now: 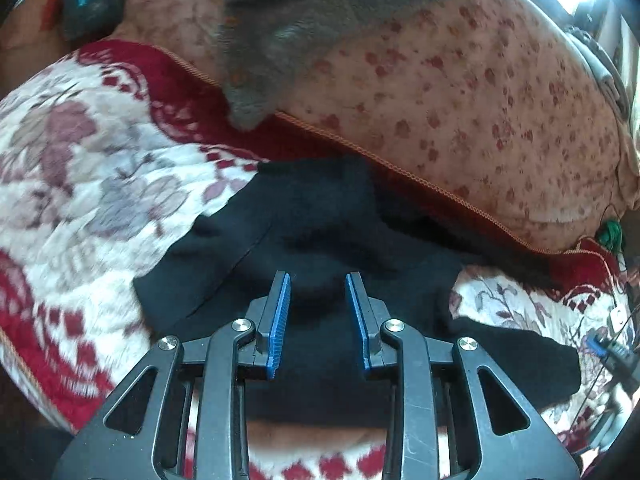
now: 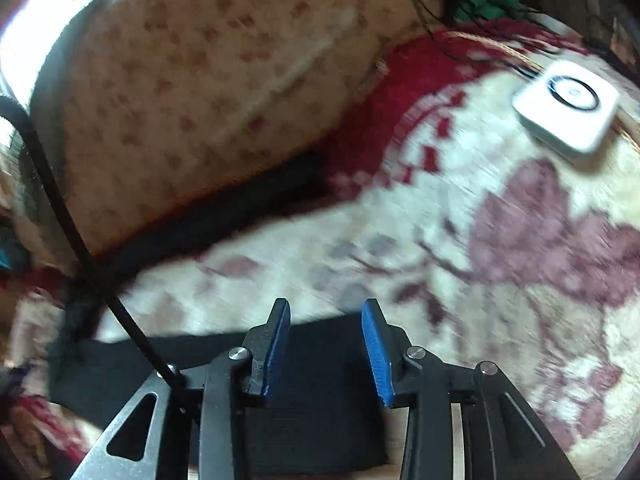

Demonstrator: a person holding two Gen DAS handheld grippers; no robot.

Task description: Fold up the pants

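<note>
1. Left wrist view: we hold the left hand-held gripper (image 1: pixel 318 292) with jaws apart over the black pants (image 1: pixel 320 216), which lie bunched on the floral blanket (image 1: pixel 80 160) beside the spotted cushion (image 1: pixel 460 80).
2. We hold the right hand-held gripper (image 2: pixel 326 320) likewise parted, gripping nothing, above a flat pants end.
3. We judge folding has barely begun; next, pinch an edge.

Left tool (image 1: pixel 318 282) with jaws parted, right tool (image 2: pixel 326 308) likewise parted, both gripping nothing
</note>
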